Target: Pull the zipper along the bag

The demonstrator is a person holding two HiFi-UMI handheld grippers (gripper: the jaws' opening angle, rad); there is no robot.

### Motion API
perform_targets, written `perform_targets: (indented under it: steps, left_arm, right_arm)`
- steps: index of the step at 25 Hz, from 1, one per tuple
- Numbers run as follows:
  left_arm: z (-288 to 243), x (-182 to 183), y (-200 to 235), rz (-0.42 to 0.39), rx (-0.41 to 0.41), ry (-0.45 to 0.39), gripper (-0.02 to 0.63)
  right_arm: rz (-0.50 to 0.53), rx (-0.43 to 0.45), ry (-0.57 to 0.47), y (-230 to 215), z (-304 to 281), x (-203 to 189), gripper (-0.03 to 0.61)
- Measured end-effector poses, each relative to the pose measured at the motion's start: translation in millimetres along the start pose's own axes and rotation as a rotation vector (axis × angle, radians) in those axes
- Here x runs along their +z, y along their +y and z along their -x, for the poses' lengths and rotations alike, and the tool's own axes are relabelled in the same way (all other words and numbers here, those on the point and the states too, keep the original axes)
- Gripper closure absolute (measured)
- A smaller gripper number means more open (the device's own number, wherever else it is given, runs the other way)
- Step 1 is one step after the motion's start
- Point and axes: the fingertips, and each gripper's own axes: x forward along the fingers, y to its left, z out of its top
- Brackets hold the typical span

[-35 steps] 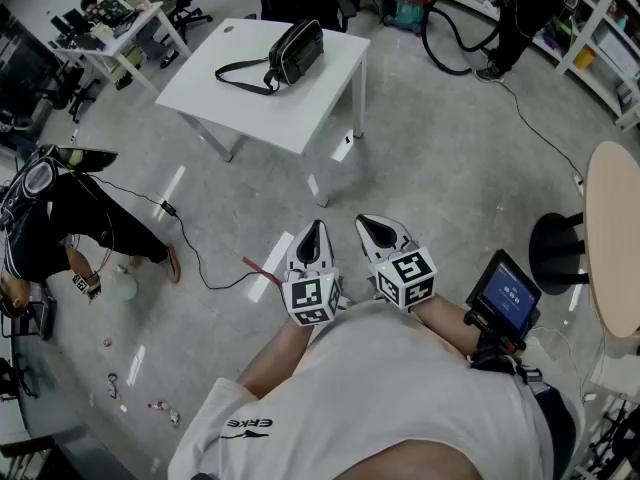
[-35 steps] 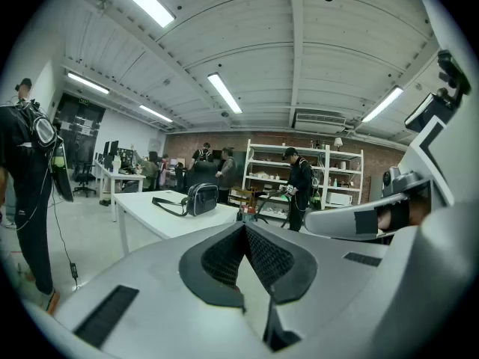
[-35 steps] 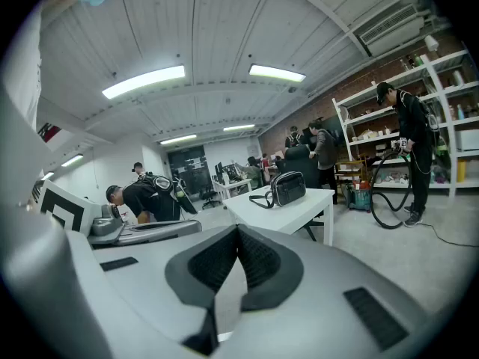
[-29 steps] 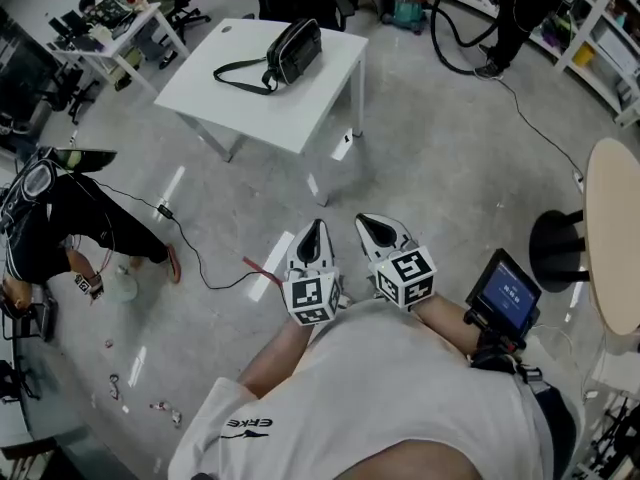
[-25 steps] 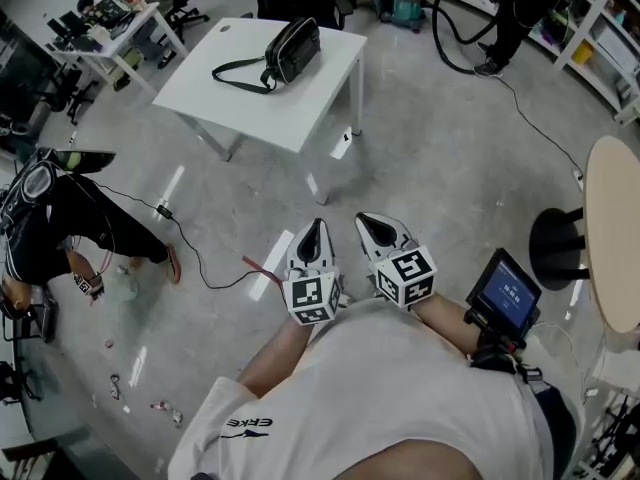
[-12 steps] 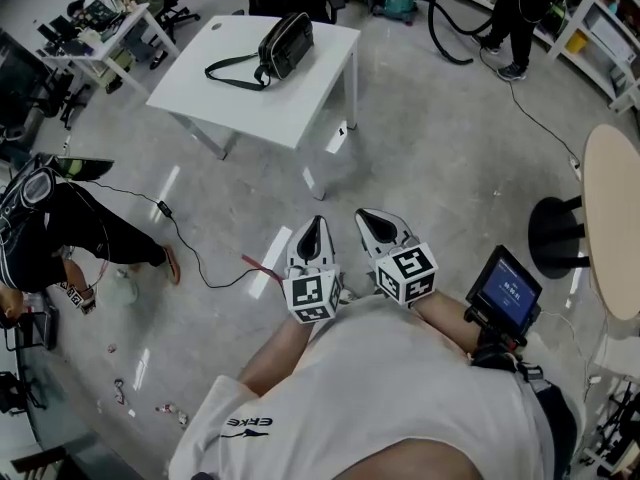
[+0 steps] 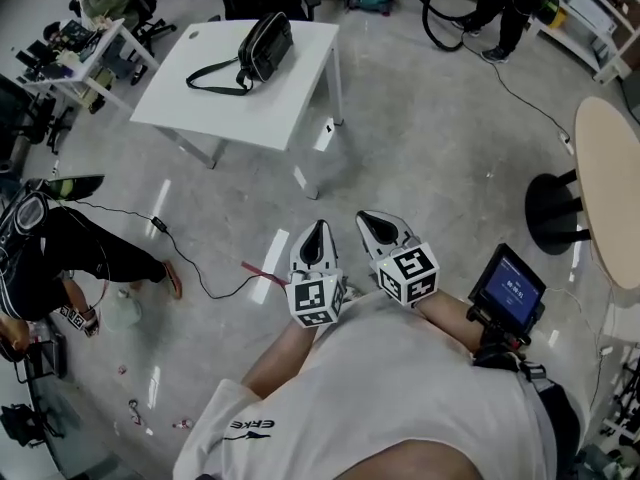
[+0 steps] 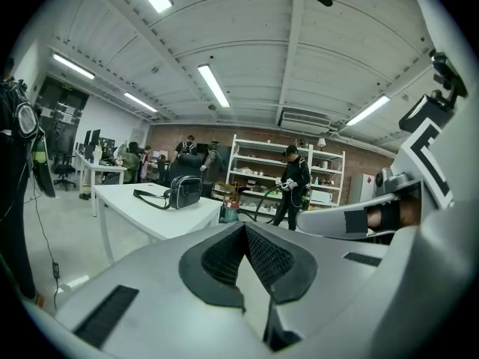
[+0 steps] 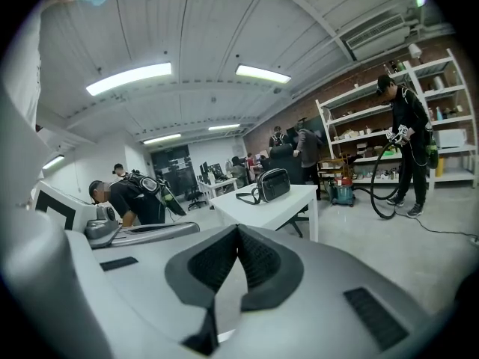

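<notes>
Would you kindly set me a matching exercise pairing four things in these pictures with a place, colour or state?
Things:
1 bag
2 left gripper
3 screen
4 round table

Place, colour or state:
A jaws shut, empty
B on the white table
C by the person's right arm
D beige top

Pairs: 1-B, 2-A, 3-C, 4-D

"ERKE" was there on the person's white shirt [image 7: 380, 398]; the small screen [image 7: 508, 290] showed print too small to read.
</notes>
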Motion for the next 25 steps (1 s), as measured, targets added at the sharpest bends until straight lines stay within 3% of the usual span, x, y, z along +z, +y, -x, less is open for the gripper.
perform_targets:
  steps: [18, 25]
  left_arm:
    - [-122, 32, -36, -0.062, -0.028, -0.026, 0.611]
    - [-214, 57, -81, -0.088, -0.045, -0.025, 0.611]
  right_arm:
    - [-0.017, -0.020, -0.073, -115, -31, 50, 0.574]
    - [-0.034, -0.035, -0.099, -211, -37, 89, 0.574]
